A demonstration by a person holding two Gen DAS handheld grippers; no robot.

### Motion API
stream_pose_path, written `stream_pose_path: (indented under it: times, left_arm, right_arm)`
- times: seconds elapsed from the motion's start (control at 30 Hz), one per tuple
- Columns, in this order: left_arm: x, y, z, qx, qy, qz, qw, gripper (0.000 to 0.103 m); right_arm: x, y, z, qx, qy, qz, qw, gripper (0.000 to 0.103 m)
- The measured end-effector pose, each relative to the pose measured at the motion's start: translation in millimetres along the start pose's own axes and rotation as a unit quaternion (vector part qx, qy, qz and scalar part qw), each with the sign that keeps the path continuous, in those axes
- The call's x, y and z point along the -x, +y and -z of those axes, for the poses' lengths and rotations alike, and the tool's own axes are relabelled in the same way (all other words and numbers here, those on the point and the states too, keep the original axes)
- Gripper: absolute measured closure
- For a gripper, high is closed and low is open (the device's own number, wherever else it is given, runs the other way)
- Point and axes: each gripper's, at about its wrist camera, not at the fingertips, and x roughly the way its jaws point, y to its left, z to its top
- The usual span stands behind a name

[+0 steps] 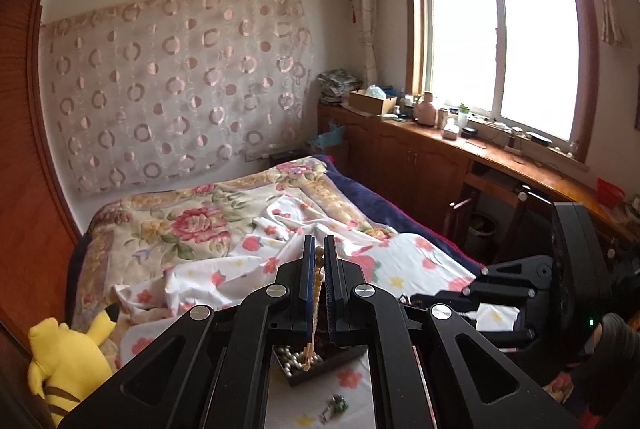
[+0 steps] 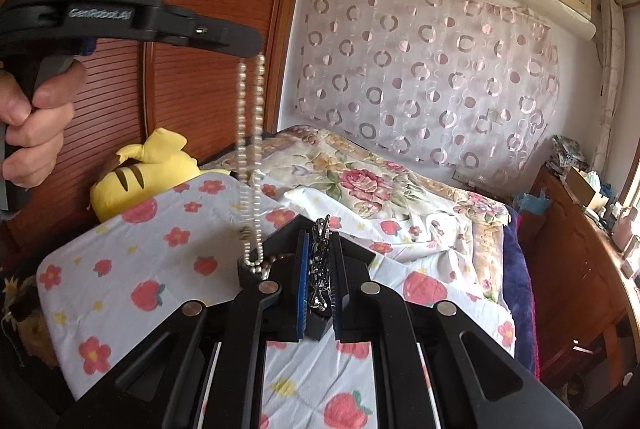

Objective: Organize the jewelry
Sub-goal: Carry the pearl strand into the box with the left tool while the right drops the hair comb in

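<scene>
My left gripper [image 1: 319, 249] is shut on a beige bead necklace [image 1: 317, 293]. The strand hangs down into a dark jewelry box [image 1: 320, 369] that holds pearls. In the right wrist view the left gripper [image 2: 256, 47] is raised at upper left, and the necklace [image 2: 250, 165] dangles from it down to the box [image 2: 250, 271]. My right gripper [image 2: 320, 235] is shut on a silver chain piece [image 2: 320, 269], just right of the box. The right gripper also shows in the left wrist view [image 1: 416, 299], at the box's right.
A small green and silver trinket [image 1: 334, 407] lies on the flowered sheet [image 2: 132, 249] in front of the box. A yellow plush toy [image 2: 140, 169] sits at the left by the wooden wardrobe [image 2: 200, 69]. A cluttered wooden counter [image 1: 500, 157] runs under the window.
</scene>
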Motion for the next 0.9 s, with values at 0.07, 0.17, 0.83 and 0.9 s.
stream_pose_path:
  times: [0.07, 0.17, 0.83, 0.9]
  left_arm:
    - [-9.0, 4.5, -5.8, 0.004, 0.002, -0.003, 1.0, 0.099]
    - [-26.9, 12.5, -5.6, 0.015, 0.011, -0.005, 0.9998, 0.099]
    - [-107.9, 54.8, 106.9, 0.077, 0.099, -0.02, 0.9919, 0.099]
    - [-103.9, 57.5, 114.8, 0.081, 0.099, -0.021, 0.9916, 0.097]
  right_arm:
    - [-7.0, -4.0, -5.2, -0.004, -0.002, -0.006, 1.0, 0.092]
    - [-18.9, -8.8, -9.9, -0.011, -0.003, -0.016, 1.0, 0.092]
    - [-112.3, -24.1, -4.0, -0.082, 0.022, -0.075, 0.994, 0.092]
    - [-119.0, -20.6, -4.1, -0.076, 0.027, -0.066, 0.995, 0.092]
